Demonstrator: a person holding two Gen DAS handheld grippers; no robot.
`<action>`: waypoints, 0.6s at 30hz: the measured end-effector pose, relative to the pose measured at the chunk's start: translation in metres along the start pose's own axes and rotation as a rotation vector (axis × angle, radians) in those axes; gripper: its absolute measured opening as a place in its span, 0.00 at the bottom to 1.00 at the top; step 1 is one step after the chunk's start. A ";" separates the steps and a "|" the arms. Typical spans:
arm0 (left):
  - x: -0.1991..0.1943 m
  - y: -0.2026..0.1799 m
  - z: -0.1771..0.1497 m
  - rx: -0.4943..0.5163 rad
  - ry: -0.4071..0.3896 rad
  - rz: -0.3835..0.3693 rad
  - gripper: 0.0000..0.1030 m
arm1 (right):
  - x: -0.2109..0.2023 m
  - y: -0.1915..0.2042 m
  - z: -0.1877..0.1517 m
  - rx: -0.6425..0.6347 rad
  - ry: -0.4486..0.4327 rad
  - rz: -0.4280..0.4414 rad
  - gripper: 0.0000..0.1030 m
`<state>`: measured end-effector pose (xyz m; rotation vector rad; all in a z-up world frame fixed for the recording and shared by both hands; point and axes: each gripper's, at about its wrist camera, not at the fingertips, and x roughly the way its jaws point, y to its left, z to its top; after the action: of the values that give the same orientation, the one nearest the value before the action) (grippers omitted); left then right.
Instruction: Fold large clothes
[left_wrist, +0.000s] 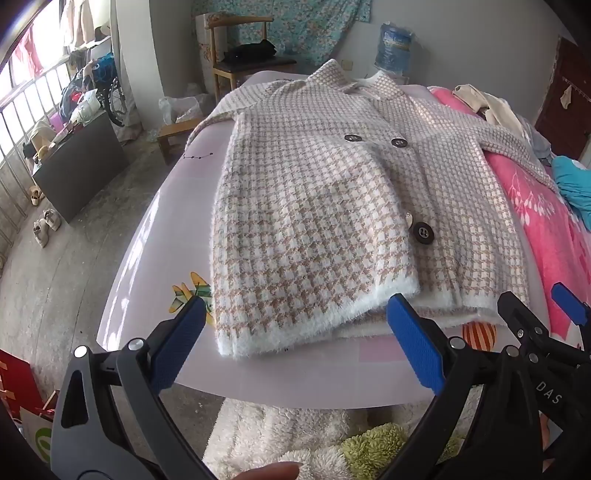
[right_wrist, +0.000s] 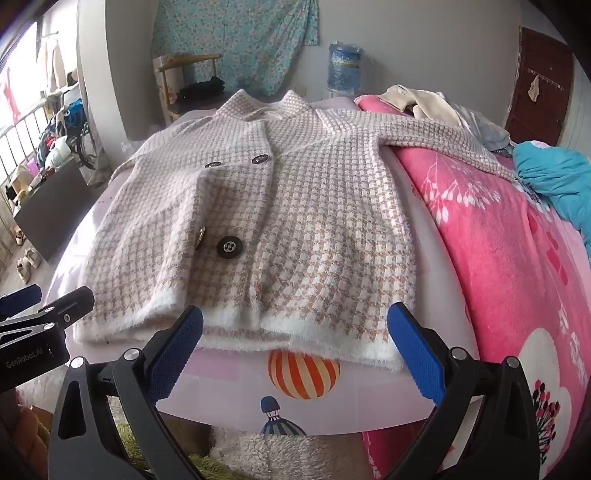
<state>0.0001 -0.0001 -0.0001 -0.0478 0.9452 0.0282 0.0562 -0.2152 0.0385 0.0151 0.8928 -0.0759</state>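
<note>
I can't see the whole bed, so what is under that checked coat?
The coat lies on a pale printed sheet; a striped balloon print peeks out below the hem. Its right sleeve rests on a pink blanket. Anything beneath the coat's middle is covered.

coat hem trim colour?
Fuzzy white band on the coat hem; clearest in the right wrist view.

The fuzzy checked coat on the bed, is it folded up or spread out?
Spread out. The fuzzy beige-and-white checked coat lies flat, front up, one sleeve stretched across the pink flowered blanket. No fold made yet.
</note>
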 end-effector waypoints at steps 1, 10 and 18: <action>0.000 0.000 0.000 -0.001 -0.001 -0.002 0.92 | 0.000 0.000 0.000 0.002 -0.003 0.002 0.95; 0.000 0.000 0.000 -0.002 0.001 -0.003 0.92 | 0.000 -0.001 0.000 0.005 -0.004 0.007 0.95; 0.000 0.000 0.000 -0.002 0.003 -0.006 0.92 | 0.001 -0.001 0.001 0.006 -0.002 0.007 0.95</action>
<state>0.0000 0.0001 -0.0001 -0.0528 0.9479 0.0237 0.0569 -0.2166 0.0383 0.0243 0.8903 -0.0718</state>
